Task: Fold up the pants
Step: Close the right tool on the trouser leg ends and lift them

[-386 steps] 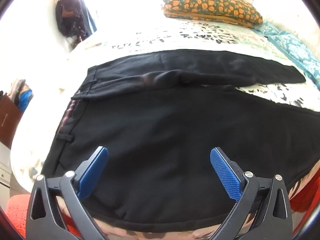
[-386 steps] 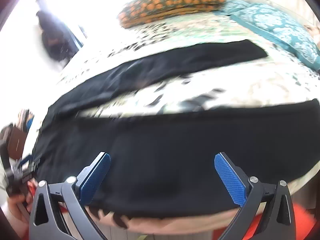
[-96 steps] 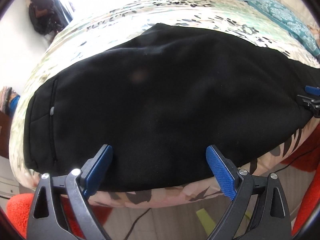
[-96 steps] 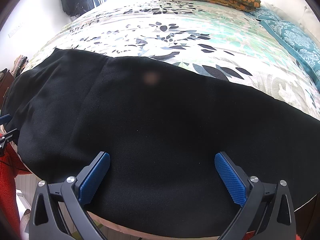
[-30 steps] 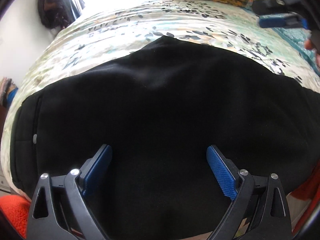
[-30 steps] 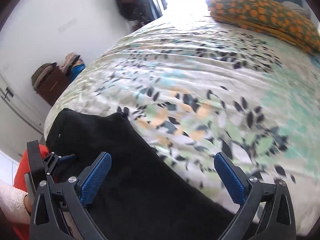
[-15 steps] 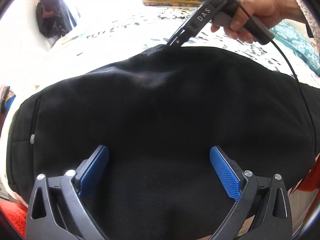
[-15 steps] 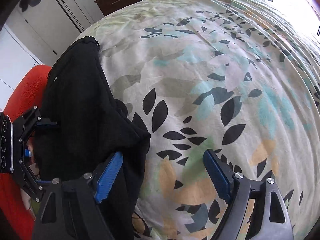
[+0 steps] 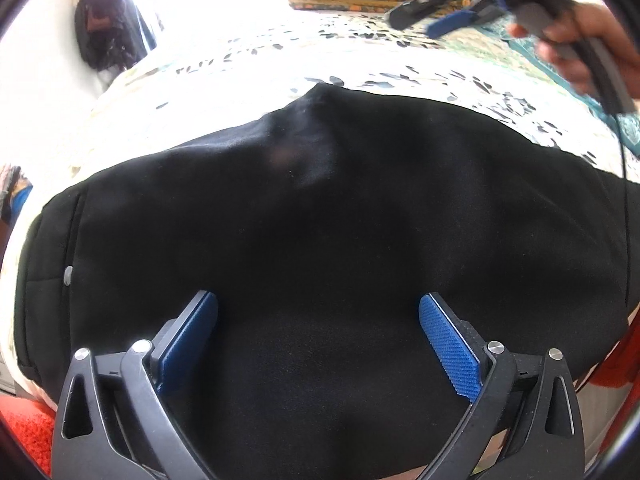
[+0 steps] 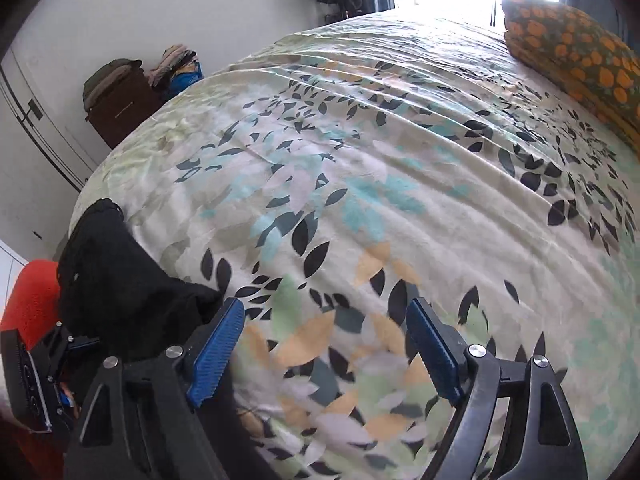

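The wide bed with its leaf-printed cream sheet [image 10: 360, 168] carries one pair of black fabric pants [image 9: 320, 248], lying at the near edge as a single doubled-over slab with the waistband and one small button at the left; half a second ago the right claw [image 10: 324, 344] had its tips at the far peak of the cloth, and now it is lifted clear above the sheet, jaws wide and holding nothing; I judge that corner adjustment finished and a crosswise fold next. The left claw [image 9: 318, 336] hovers over the pants as before, jaws wide, empty. One orange-spotted dark pillow [image 10: 576, 52] lies at the far side; two claws in all.
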{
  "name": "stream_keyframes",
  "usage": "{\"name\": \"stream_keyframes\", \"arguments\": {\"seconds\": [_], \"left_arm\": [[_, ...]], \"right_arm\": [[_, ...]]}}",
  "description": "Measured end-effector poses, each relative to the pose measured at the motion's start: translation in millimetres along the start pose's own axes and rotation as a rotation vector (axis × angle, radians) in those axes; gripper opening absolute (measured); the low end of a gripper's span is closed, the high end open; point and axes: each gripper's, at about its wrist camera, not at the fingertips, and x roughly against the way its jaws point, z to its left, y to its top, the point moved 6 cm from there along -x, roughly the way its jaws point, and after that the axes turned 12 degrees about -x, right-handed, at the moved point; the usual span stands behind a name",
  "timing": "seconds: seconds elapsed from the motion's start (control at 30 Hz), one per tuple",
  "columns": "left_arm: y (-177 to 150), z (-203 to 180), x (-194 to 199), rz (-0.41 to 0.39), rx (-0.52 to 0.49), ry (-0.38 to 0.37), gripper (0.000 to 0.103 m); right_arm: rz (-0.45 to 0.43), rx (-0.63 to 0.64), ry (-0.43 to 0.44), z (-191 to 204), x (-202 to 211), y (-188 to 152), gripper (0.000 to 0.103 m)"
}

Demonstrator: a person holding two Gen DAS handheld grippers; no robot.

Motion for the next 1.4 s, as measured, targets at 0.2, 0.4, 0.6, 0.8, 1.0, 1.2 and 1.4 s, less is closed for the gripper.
{"name": "stream_keyframes", "arguments": {"seconds": [0.2,0.4,0.6,0.8,1.0,1.2,1.4], "left_arm": [[14,-9,39,-0.116,-0.011,-0.021,0.099],[7,-65,35,-0.105,-0.18,-0.066,0.1],[-5,-72,17,0.003,-0.194,-0.026,0.101],[-1,-73,45,-0.038,-0.153,-0.023,0.099],[26,-118,57,-0.101,-0.243,-0.059,0.099],[26,-147,30,-0.044,-0.387,-0.048,0.099],[10,-128,16,0.044,-0.24,-0.174,0.101]], "right_arm": [[-0.035,-0.278,0.106,47,93,-150,0.103],[-0.135,-0.52,0.015,27,131,-275,0.103],[-0.216,-0.606,-0.074,-6,153,-309,0.103],[-0.346,-0.753,-0.066,-39,183,-326,0.103],[-0.469,-0.932,-0.038,-75,217,-347,0.103],[-0.61,-1.048,-0.023,-125,281,-367,0.103],[-0.835,-1.408,-0.084,-245,395,-460,0.103]]}}
